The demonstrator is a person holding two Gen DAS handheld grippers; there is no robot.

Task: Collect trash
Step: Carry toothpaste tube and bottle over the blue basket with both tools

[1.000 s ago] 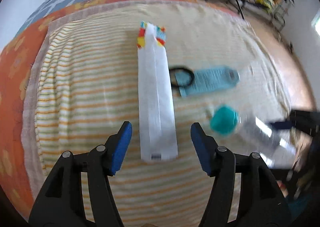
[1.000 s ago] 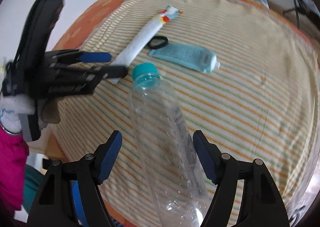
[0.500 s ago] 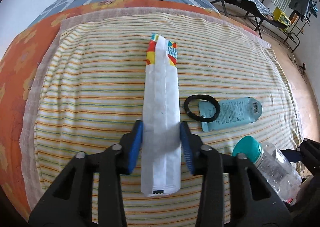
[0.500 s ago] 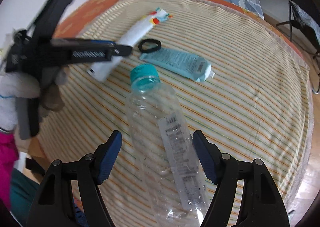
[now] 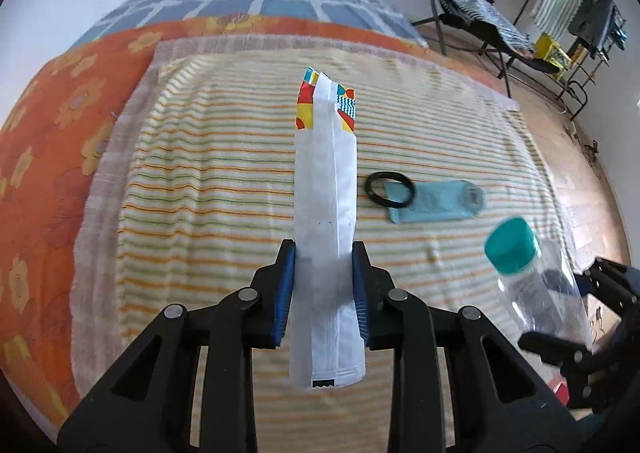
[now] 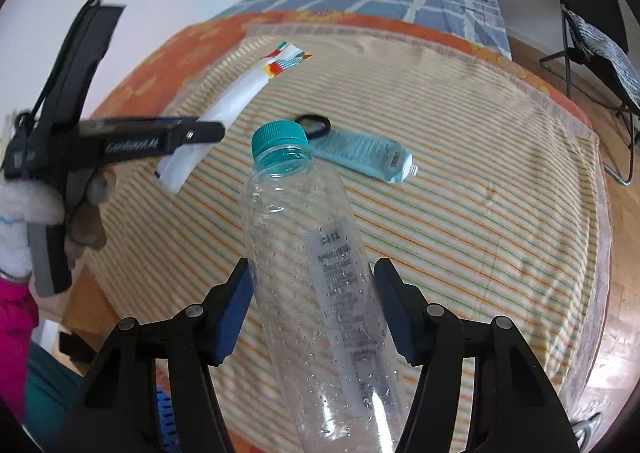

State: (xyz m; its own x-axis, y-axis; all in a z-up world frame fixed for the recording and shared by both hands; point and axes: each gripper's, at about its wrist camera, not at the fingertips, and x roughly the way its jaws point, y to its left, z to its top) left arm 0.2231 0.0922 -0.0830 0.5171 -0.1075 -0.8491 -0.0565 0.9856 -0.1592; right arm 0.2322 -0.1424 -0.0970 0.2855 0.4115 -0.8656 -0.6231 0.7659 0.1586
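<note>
The long white wrapper (image 5: 326, 221) runs 6 to 12 o'clock in the left wrist view, its colourful printed end far. The left gripper (image 5: 323, 289) is closed on its near half above the striped blanket (image 5: 200, 189). The clear, teal-capped bottle (image 6: 316, 261) points toward 12 o'clock, pinched between the right gripper (image 6: 314, 305) blue fingers (image 6: 232, 313).

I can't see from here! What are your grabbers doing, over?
Left gripper shut on white wrapper. Right gripper shut on clear bottle. Nothing blocking.

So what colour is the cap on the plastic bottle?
Teal cap on the clear bottle, clearest in the right wrist view.
</note>
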